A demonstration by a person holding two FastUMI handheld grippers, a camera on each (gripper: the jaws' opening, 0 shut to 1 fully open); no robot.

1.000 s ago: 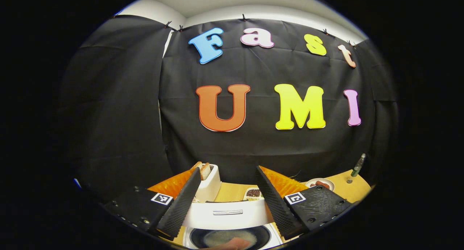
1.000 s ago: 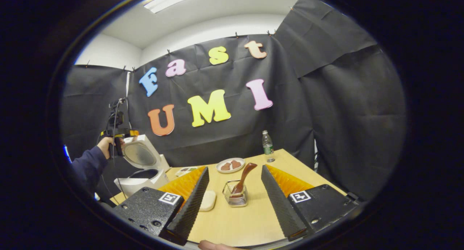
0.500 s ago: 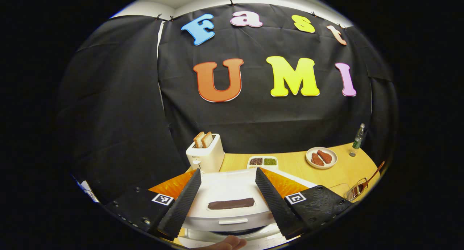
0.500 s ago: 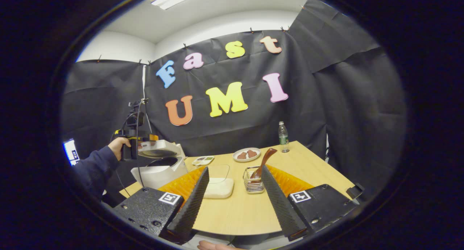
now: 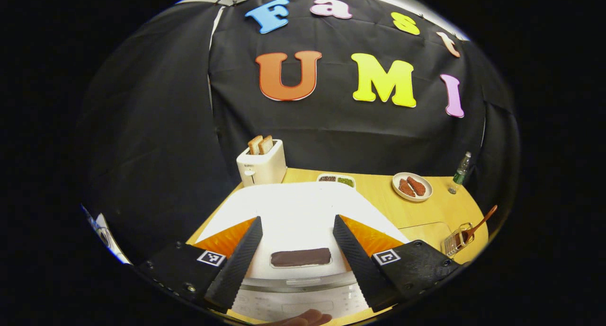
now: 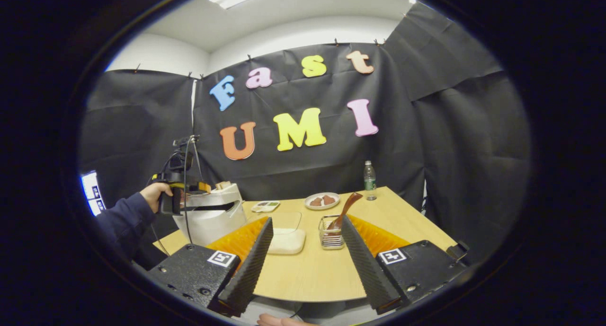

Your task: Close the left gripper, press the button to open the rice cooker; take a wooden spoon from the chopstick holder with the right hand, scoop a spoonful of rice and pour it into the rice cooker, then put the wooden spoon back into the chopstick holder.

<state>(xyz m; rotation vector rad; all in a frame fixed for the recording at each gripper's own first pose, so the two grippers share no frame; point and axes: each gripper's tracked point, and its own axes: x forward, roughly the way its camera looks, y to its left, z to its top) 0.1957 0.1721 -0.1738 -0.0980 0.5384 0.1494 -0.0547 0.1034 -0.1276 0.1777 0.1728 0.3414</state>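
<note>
Lid of the rice cooker (image 5: 293, 212) swung down since a second ago, from upright to almost flat over the pot, a thin dark gap left under it in the right gripper view; left tool (image 5: 296, 257) lowered with it, now just above the lid. Fingers of the left tool spread wide, nothing between them but the white lid and its dark handle strip (image 5: 300, 257). Beyond that tool: a toaster (image 5: 261, 164) with two bread slices, a small two-part dish (image 5: 336, 179); ahead to its right, a plate (image 5: 412, 187) and a bottle (image 5: 459, 172).

Right tool (image 6: 303, 257) also spread wide, holding nothing, above the near edge of the counter (image 6: 307, 274). Straight ahead between its fingers, the wire chopstick holder (image 6: 331, 232) with the wooden spoon (image 6: 344, 210) leaning in it, and a clear container of rice (image 6: 286, 233) just left of the holder. Far left of this tool, a hand (image 6: 154, 193) gripping the left tool at the cooker's lid.
</note>
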